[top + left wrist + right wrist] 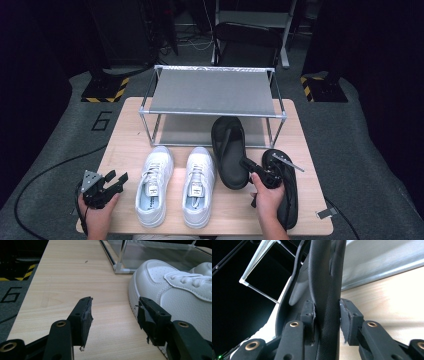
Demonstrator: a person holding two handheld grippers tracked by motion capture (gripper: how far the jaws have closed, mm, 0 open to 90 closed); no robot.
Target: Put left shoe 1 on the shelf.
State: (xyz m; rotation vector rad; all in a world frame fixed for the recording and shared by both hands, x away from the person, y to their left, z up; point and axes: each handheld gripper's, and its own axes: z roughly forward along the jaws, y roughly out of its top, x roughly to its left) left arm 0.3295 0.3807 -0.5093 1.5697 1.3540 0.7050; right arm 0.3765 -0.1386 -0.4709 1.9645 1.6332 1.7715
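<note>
While the right gripper [327, 322] clamps it, the black slipper [324, 277] sits squarely between the two pads, its thick sole edge pressed on both sides, so the jaws stand narrow and shut on it. From that pinch the slipper runs straight away from the fingers in the right gripper view, strap to the left of the sole. Seen from the high view, this slipper [229, 150] has its long axis running away from the person, toe toward the metal shoe rack [212, 112] and heel by the right gripper [256, 169]. A second black slipper [287, 192] lies under that hand on the wooden table [127, 145], parallel and just to the right. Two white sneakers [177, 185] stand side by side left of the held slipper, toes toward the rack. Farther left, the left gripper [113, 315] rests low over the table, jaws wide apart with bare wood between them, one sneaker [175, 290] just beside its right jaw.
</note>
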